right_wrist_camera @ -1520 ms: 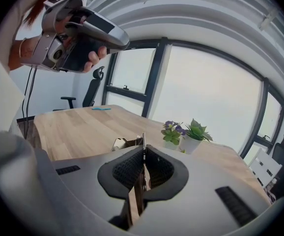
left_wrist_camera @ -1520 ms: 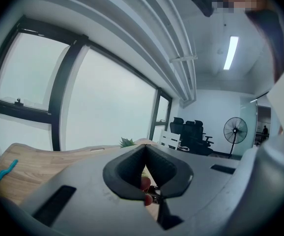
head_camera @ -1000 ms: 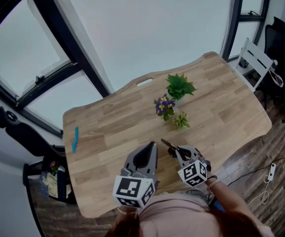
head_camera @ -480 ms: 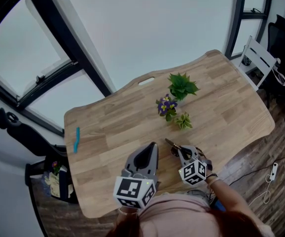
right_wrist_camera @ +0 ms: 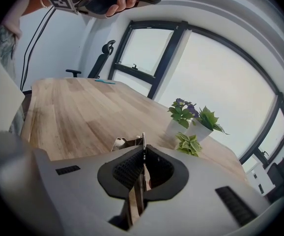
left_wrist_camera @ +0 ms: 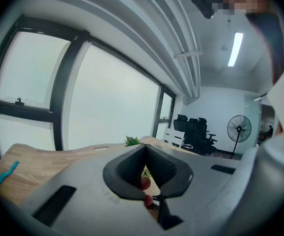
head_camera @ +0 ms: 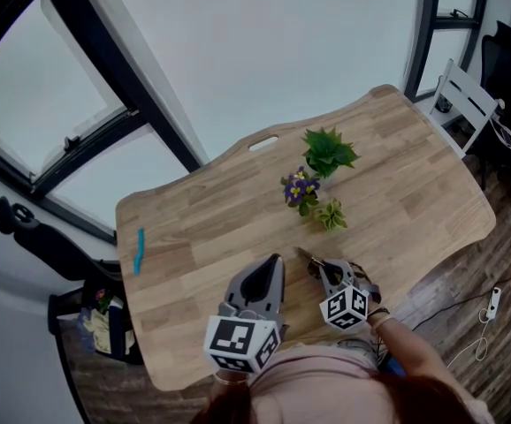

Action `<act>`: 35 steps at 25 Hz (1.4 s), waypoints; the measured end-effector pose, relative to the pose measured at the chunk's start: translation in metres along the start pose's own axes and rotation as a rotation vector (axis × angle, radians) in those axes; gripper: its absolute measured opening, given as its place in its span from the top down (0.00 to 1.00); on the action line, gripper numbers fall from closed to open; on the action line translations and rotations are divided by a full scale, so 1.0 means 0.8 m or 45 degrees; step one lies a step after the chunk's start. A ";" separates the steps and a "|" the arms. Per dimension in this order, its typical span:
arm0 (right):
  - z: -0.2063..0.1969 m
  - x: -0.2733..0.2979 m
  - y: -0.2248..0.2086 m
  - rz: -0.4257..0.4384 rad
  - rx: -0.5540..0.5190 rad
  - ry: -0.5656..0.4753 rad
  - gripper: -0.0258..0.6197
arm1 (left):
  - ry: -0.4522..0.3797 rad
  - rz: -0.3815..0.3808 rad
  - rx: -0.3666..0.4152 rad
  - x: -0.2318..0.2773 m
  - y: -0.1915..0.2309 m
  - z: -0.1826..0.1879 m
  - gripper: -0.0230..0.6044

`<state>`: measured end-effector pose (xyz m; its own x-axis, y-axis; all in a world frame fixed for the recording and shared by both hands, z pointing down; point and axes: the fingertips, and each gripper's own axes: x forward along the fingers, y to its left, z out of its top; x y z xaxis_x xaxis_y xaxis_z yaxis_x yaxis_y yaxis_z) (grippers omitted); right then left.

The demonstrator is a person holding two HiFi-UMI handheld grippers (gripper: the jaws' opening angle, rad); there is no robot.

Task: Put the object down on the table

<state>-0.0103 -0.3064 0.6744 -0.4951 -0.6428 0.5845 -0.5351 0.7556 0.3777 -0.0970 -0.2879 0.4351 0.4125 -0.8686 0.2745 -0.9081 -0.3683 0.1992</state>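
Right gripper (head_camera: 319, 268), carried in the person's right hand, is clamping its jaws tight on a thin, flat object (head_camera: 305, 256) whose exact kind is hard to make out, while hovering low over the near part of the wooden table (head_camera: 211, 228), just in front of the person. Left gripper (head_camera: 269, 268) is waiting beside it with its jaws pressed together on nothing, taking no part in the job. Judging by the pictures, the task is sitting at its last stage but is not finished: the object is being brought down toward the wood, tilted nose-down with the gripper, yet the jaws are not letting go, and whether its tip is touching the surface cannot be told from any view. What seems to be left is the final lowering, the opening of the jaws and the drawing back of the hand. In the right gripper view the object (right_wrist_camera: 142, 140) is standing on its narrow edge between the pads and sticking out past the fingertips. Its long axis is running along the line of the jaws, pointing away from the person and slightly leftward in the head view, toward the middle of the table. Three potted plants (head_camera: 313, 188) are standing well beyond it, and a small blue strip (head_camera: 137, 250) is lying far off near the left edge
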 end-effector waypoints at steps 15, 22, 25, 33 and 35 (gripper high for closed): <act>-0.015 0.012 0.014 0.016 -0.044 0.042 0.95 | 0.012 -0.013 0.002 0.003 0.001 -0.001 0.96; -0.016 0.018 0.018 0.034 -0.044 0.060 0.95 | 0.014 -0.024 0.004 0.004 -0.002 -0.005 0.96; -0.017 0.019 0.020 0.044 -0.048 0.072 0.94 | 0.012 -0.026 -0.003 0.004 -0.002 -0.005 0.96; -0.019 0.022 0.030 0.075 -0.059 0.100 0.90 | 0.007 -0.027 -0.009 0.000 -0.001 -0.004 0.96; -0.019 0.022 0.032 0.082 -0.057 0.106 0.89 | 0.007 -0.028 -0.009 -0.001 -0.002 -0.003 0.96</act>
<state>-0.0227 -0.2964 0.7056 -0.4678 -0.5813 0.6658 -0.4719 0.8012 0.3680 -0.0960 -0.2858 0.4372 0.4330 -0.8583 0.2752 -0.8982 -0.3850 0.2122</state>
